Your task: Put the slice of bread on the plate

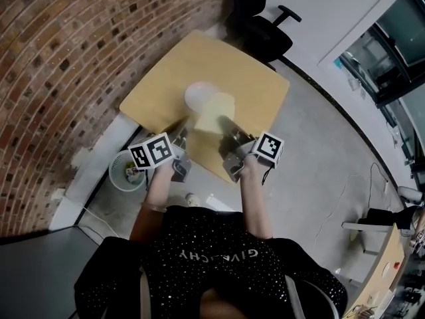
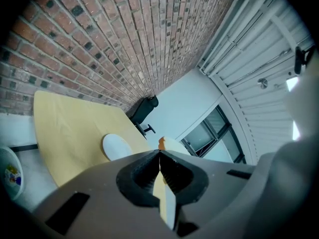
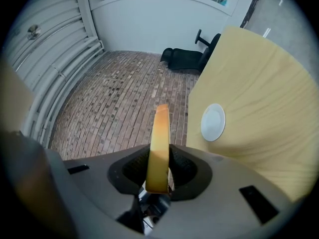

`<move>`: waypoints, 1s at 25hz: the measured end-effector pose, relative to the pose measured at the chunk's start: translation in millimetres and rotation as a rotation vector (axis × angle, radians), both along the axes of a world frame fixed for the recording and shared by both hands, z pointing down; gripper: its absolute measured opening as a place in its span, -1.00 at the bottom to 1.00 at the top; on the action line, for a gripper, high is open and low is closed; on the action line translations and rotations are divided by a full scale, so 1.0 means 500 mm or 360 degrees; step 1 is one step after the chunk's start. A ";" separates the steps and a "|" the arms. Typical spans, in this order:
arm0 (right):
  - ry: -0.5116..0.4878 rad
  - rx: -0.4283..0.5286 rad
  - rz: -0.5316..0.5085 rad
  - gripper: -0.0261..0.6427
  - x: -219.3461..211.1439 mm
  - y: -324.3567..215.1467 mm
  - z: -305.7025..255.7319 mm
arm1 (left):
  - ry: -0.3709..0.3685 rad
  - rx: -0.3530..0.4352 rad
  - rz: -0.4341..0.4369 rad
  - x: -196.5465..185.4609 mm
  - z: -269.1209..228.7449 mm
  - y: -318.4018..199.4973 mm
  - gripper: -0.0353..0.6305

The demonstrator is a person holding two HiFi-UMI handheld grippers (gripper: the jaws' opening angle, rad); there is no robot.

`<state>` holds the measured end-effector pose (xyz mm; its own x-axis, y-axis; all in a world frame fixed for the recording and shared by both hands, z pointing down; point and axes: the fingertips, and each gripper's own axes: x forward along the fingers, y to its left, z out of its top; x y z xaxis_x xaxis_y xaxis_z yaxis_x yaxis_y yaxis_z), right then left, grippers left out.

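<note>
A pale slice of bread [image 1: 216,111] hangs over the near part of the wooden table [image 1: 166,78], partly covering the white plate [image 1: 199,93] behind it. My left gripper [image 1: 186,135] is shut on its left corner and my right gripper [image 1: 229,130] on its right side. In the left gripper view the slice [image 2: 167,203] shows as a thin pale wedge pinched between the jaws of the left gripper [image 2: 160,156], with the plate [image 2: 115,147] ahead. The right gripper view has the slice [image 3: 159,143] edge-on, crust up, in the jaws of the right gripper [image 3: 160,156], with the plate [image 3: 213,122] off to the right.
A brick wall [image 1: 73,52] runs along the table's left side. A black office chair [image 1: 265,35] stands beyond the far corner. A white waste basket [image 1: 126,171] sits on the floor by the table's near left corner. Grey floor lies to the right.
</note>
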<state>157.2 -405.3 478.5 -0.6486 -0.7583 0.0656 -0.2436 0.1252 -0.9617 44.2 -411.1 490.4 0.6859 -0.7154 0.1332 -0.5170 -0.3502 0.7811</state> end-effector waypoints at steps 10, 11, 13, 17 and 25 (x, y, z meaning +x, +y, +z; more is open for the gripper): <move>-0.0020 -0.0075 0.0062 -0.62 0.002 -0.026 0.038 | -0.0015 -0.0054 0.0062 0.007 0.027 -0.045 -0.86; -0.0021 -0.0084 0.0069 -0.62 0.002 -0.036 0.042 | -0.0016 -0.0061 0.0069 0.007 0.030 -0.055 -0.86; -0.0022 -0.0094 0.0081 -0.62 0.001 -0.060 0.049 | -0.0020 -0.0069 0.0085 0.007 0.034 -0.079 -0.86; -0.0017 -0.0111 0.0092 -0.62 -0.011 -0.121 0.062 | -0.0032 -0.0091 0.0103 -0.006 0.050 -0.144 -0.86; 0.0071 -0.0202 0.0128 -0.62 -0.027 -0.240 0.132 | -0.0061 -0.0084 0.0164 -0.018 0.087 -0.269 -0.86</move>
<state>143.6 -525.6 544.6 -0.5803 -0.7916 0.1913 -0.2906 -0.0182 -0.9567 35.1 -545.6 533.8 0.7490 -0.6328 0.1966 -0.5103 -0.3616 0.7803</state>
